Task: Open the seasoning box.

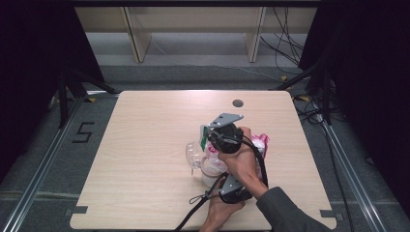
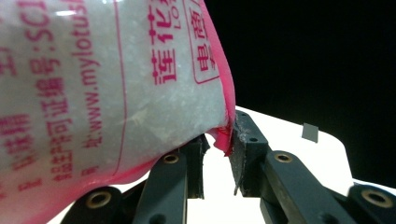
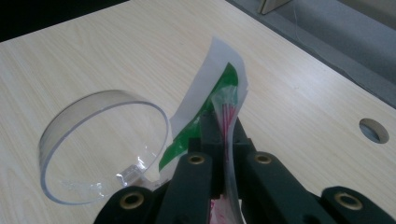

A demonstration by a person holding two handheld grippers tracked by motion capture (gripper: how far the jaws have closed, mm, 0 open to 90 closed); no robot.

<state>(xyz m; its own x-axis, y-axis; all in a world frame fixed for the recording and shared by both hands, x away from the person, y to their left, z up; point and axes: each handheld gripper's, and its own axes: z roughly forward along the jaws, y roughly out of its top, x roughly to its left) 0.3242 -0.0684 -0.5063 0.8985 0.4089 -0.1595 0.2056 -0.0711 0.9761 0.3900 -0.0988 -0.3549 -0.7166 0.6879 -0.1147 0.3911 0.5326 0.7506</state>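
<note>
A: What is clamped by the right tool (image 3: 223, 140)?
B: A thin plastic bag edge (image 3: 227, 105), white, green and pink, is pinched upright.
A: And beside it?
B: A clear cup (image 3: 100, 149) is seen on the desk (image 3: 116, 51).

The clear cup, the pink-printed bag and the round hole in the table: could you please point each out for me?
clear cup (image 3: 100, 144), right gripper view, on its transparent side wall.
pink-printed bag (image 2: 93, 84), left gripper view, on its printed face.
round hole (image 3: 373, 130), right gripper view, on its opening in the tabletop.

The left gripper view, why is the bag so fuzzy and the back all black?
In the left gripper view the bag sits very close, so its pink print blurs; the background is unlit. In the right gripper view the clear cup glints on its rim.
</note>
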